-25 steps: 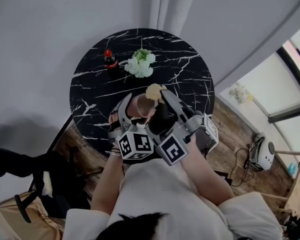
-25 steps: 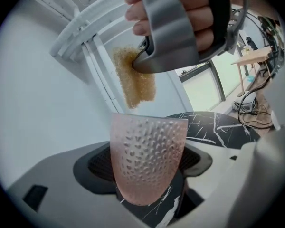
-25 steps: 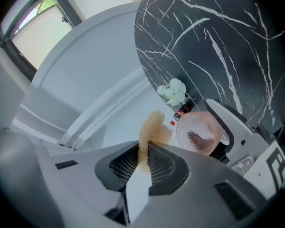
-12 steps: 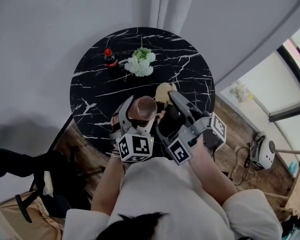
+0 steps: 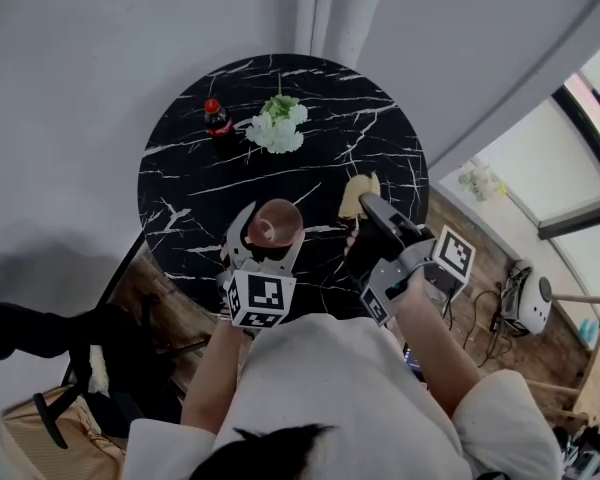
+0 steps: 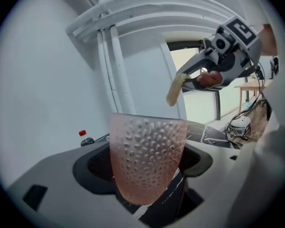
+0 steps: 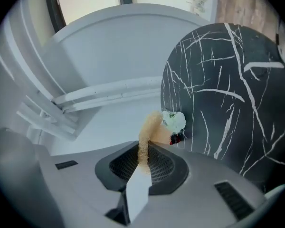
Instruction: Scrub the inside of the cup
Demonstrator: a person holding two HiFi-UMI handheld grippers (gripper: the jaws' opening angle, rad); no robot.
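A pink, dimpled cup (image 5: pixel 275 222) is held upright over the near part of the black marble table (image 5: pixel 280 183), with my left gripper (image 5: pixel 270 232) shut on it. In the left gripper view the cup (image 6: pixel 148 158) fills the space between the jaws. My right gripper (image 5: pixel 366 206) is to the right of the cup and apart from it, shut on a thin yellowish sponge (image 5: pixel 358 192). The sponge (image 7: pixel 144 141) sticks out edge-on between the right jaws. From the left gripper view the sponge (image 6: pixel 175 89) hangs above and beyond the cup's rim.
A cola bottle with a red cap (image 5: pixel 216 120) and a bunch of white flowers (image 5: pixel 277 126) stand at the far side of the table. A wall and a curtain lie behind it. A wooden floor with cables and a white appliance (image 5: pixel 525 303) is at the right.
The right gripper has drawn the sponge away from the cup's mouth, moving right and a little down while rolling. The cup's open mouth now shows. The left gripper has barely shifted.
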